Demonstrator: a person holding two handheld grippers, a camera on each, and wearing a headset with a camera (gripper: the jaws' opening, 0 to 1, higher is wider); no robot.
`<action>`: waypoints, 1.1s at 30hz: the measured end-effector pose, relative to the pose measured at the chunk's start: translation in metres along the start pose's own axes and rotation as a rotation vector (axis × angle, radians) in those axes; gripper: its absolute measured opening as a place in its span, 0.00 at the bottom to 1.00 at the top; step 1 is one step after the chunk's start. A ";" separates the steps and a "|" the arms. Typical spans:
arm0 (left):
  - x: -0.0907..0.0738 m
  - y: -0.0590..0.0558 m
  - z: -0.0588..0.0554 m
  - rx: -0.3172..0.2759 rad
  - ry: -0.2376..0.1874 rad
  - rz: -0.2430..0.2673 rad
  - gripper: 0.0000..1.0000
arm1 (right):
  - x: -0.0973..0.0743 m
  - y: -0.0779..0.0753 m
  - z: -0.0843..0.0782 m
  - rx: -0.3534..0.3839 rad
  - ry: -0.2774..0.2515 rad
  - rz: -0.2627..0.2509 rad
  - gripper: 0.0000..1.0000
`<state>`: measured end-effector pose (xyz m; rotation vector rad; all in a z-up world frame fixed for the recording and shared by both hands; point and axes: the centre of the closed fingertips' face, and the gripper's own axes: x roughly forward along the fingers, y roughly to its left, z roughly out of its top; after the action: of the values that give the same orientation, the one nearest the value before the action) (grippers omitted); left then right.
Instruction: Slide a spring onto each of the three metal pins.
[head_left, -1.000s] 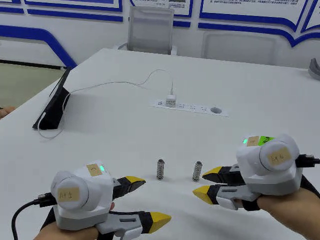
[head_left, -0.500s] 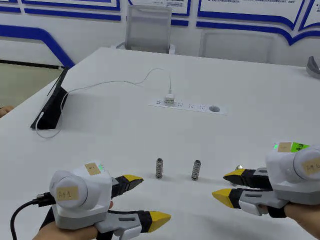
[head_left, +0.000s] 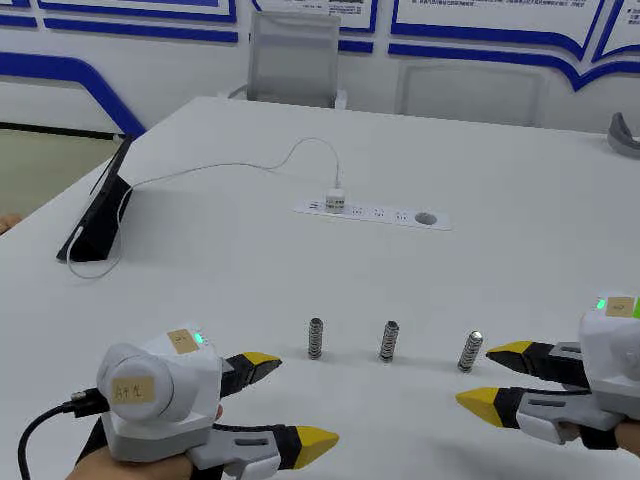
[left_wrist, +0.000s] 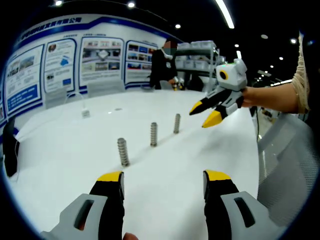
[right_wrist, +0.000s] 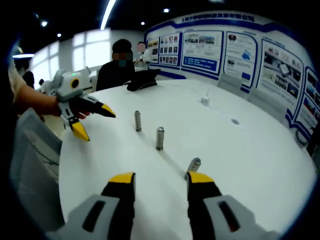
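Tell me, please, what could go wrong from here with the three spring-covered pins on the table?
1. The rightmost pin seems to lean and stands close to the upper jaw of the open right gripper; a small sideways move could tip it.
2. The pins appear to stand loose in a row on the smooth table; a toppled one might roll away or hit the middle pin.

The head view looks down and forward across the table (head_left: 250, 270) from its near edge. The gripper views sit low, looking along the row of springs (head_left: 389, 341) from opposite ends; all three share that row.
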<state>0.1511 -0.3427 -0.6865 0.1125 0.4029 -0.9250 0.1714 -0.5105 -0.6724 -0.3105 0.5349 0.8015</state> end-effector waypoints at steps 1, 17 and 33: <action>0.000 0.000 0.000 0.000 0.001 0.000 0.65 | -0.001 -0.001 0.000 0.002 -0.004 -0.003 0.44; 0.000 0.004 -0.003 -0.006 0.010 0.009 0.68 | -0.008 -0.010 -0.010 0.016 -0.043 -0.020 0.62; -0.001 0.008 -0.006 -0.018 0.013 0.026 0.71 | -0.007 -0.008 -0.016 0.025 -0.055 -0.020 0.69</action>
<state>0.1553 -0.3351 -0.6924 0.1075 0.4204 -0.8950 0.1682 -0.5275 -0.6813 -0.2693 0.4894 0.7811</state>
